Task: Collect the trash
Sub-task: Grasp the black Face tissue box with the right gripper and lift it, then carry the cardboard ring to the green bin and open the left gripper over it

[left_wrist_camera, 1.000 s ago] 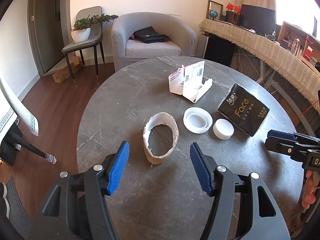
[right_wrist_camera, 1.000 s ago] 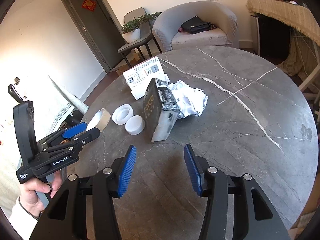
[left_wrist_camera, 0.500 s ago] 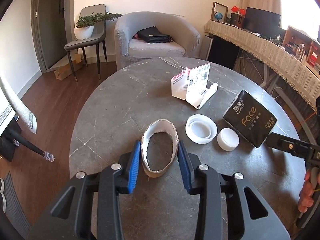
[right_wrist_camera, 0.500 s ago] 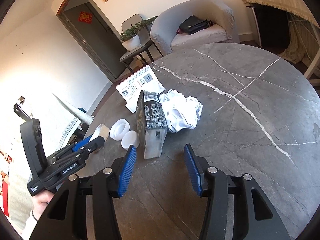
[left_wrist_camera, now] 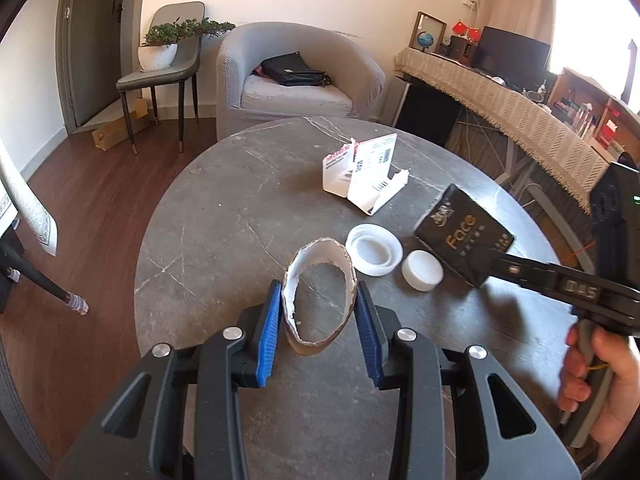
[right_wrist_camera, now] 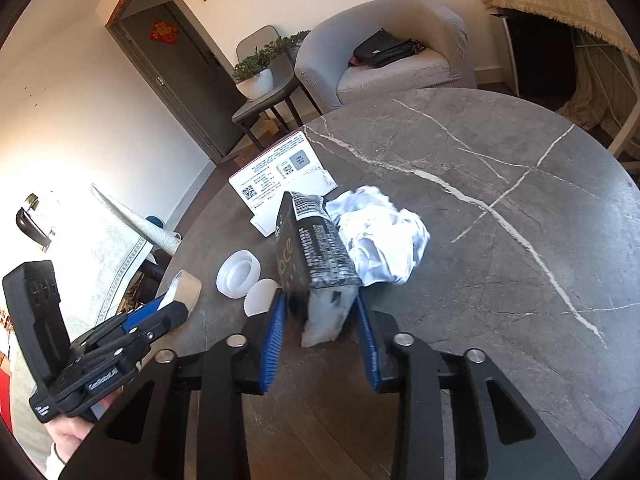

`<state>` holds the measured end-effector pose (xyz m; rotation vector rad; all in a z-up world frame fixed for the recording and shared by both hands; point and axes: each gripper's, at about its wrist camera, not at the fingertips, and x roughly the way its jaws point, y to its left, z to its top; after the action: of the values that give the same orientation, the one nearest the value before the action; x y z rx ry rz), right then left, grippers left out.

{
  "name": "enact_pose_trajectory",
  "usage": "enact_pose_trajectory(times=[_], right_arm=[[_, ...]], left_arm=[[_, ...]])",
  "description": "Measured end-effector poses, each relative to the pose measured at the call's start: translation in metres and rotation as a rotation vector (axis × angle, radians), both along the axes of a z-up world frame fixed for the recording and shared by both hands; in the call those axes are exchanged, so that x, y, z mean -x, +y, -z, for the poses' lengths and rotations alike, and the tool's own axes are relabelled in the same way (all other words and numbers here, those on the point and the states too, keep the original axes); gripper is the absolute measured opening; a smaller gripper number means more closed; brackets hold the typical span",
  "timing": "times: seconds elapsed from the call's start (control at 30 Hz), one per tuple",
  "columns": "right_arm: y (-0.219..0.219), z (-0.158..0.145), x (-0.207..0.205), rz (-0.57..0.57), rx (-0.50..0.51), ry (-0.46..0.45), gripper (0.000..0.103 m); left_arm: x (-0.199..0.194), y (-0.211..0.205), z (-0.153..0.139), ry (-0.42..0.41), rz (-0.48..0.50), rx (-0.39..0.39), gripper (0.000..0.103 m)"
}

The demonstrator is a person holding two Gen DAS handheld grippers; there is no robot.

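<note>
My left gripper (left_wrist_camera: 318,330) is shut on a torn cardboard tape ring (left_wrist_camera: 318,280) standing on the round grey table (left_wrist_camera: 208,220); the blue pads touch both its sides. My right gripper (right_wrist_camera: 320,340) has its jaws around the near end of a black "Face" tissue pack (right_wrist_camera: 314,256), both pads against its sides. The pack also shows in the left wrist view (left_wrist_camera: 462,236), with the right gripper's finger at its edge. A crumpled white tissue (right_wrist_camera: 380,240) lies right of the pack.
A white ring lid (left_wrist_camera: 374,250), a white cap (left_wrist_camera: 422,270) and an opened white carton (left_wrist_camera: 364,178) lie on the table. A grey armchair (left_wrist_camera: 296,76) and a chair with a plant (left_wrist_camera: 168,60) stand beyond it. A covered desk (left_wrist_camera: 500,112) is at right.
My left gripper moved forward and closed on the cardboard ring. My right gripper moved forward and closed around the near end of the black pack.
</note>
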<state>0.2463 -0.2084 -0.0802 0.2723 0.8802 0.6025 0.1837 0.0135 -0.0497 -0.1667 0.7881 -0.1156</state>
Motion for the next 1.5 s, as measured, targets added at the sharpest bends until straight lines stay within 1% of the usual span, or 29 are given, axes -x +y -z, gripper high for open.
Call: enact_pose_trajectory(times=[0.03, 0.1, 0.2, 0.37, 0.5, 0.83, 1.07, 1.27, 1.37, 1.43, 1.5], right_arm=[[0.004, -0.001, 0.001, -0.003, 0.018, -0.005, 0.019], [0.009, -0.004, 0.003, 0.001, 0.042, -0.02, 0.015], [0.018, -0.017, 0.012, 0.011, 0.114, -0.076, 0.011], [0.026, -0.041, 0.028, 0.011, 0.168, -0.138, 0.011], [0.033, -0.052, 0.038, -0.011, 0.179, -0.157, 0.011], [0.068, -0.077, 0.074, -0.125, 0.196, -0.224, 0.011], [0.096, -0.083, 0.096, -0.203, 0.197, -0.239, 0.011], [0.127, -0.078, 0.112, -0.27, 0.206, -0.233, 0.011], [0.143, -0.077, 0.121, -0.308, 0.213, -0.236, 0.011], [0.153, -0.076, 0.127, -0.33, 0.218, -0.235, 0.011], [0.161, -0.075, 0.13, -0.342, 0.221, -0.233, 0.011]], left_arm=[[0.002, 0.0, -0.001, -0.001, 0.002, 0.003, 0.039], [0.006, 0.002, -0.005, -0.004, 0.005, 0.003, 0.039], [0.013, 0.007, -0.011, -0.015, 0.002, 0.02, 0.039], [0.026, 0.014, -0.02, -0.029, 0.002, 0.026, 0.039], [0.036, 0.023, -0.027, -0.044, -0.015, 0.034, 0.039], [0.065, 0.056, -0.032, -0.035, -0.069, 0.011, 0.039], [0.086, 0.079, -0.022, 0.011, -0.108, 0.012, 0.039], [0.102, 0.099, -0.004, 0.062, -0.119, -0.04, 0.039], [0.109, 0.113, 0.006, 0.097, -0.125, -0.04, 0.039], [0.114, 0.121, 0.01, 0.109, -0.13, -0.054, 0.039], [0.119, 0.13, 0.016, 0.13, -0.138, -0.045, 0.039]])
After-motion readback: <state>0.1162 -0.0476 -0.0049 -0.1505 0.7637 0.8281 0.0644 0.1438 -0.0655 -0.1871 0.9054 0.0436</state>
